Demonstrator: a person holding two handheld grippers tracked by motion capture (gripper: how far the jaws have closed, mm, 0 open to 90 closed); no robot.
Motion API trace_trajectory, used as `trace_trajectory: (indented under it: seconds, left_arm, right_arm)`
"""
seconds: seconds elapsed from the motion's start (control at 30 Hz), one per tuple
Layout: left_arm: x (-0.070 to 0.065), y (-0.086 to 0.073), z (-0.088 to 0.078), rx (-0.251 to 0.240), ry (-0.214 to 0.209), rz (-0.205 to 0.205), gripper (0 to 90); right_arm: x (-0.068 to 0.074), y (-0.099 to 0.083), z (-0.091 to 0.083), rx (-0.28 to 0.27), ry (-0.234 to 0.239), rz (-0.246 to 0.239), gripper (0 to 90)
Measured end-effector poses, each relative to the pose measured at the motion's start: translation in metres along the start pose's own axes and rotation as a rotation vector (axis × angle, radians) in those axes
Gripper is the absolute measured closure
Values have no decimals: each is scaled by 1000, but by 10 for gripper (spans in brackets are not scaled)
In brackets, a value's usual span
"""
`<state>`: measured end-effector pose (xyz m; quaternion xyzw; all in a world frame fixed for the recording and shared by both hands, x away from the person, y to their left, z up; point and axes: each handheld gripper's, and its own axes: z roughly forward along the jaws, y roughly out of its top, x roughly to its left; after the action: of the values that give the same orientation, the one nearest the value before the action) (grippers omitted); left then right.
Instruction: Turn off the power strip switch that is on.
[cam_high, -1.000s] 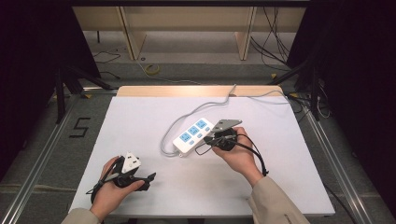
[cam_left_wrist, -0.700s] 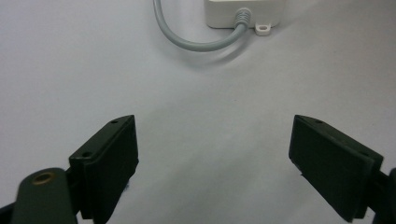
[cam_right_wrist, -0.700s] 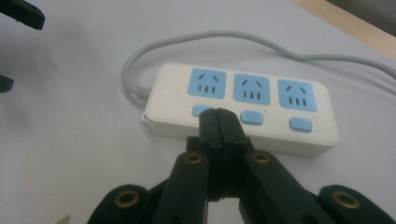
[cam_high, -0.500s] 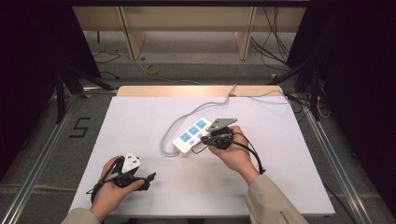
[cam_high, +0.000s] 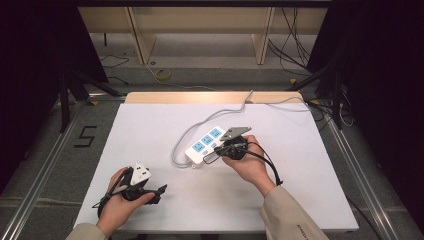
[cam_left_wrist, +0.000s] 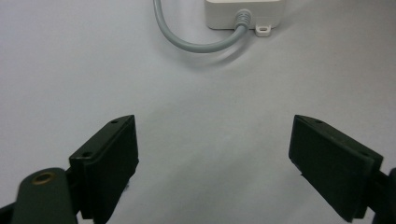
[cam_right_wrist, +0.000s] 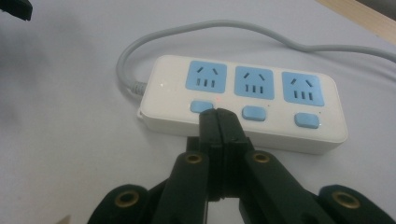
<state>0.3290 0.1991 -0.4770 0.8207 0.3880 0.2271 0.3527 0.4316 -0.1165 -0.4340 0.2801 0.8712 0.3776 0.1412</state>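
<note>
The white power strip (cam_high: 205, 145) lay slantwise near the middle of the white table (cam_high: 150, 125), and everything else I place by it. It carried three blue sockets in a row with three blue buttons (cam_right_wrist: 201, 106) beneath them, and its grey cord (cam_high: 220, 115) looped out of one short end and ran off toward the table's far edge. My right gripper (cam_right_wrist: 218, 116) sat just on the near side of the strip, its jaws pressed together with nothing between them, their tips meeting at the strip's near edge beside the button closest to the cord end; whether they actually touched that button I could not tell. My right hand (cam_high: 248, 162) held it from the strip's near side. My left gripper (cam_high: 152, 192) rested well apart from the strip, toward the near left corner of the table, held in my left hand (cam_high: 120, 202). Its jaws stood wide apart and empty, facing the strip's cord end (cam_left_wrist: 243, 18) across bare tabletop.
</note>
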Motion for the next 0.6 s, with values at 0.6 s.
trace_trajectory:
  seconds: [0.6]
  left_arm:
    - [0, 0, 0, -1, 0, 6, 153]
  right_arm:
    - [-5, 5, 9, 35, -17, -3, 900]
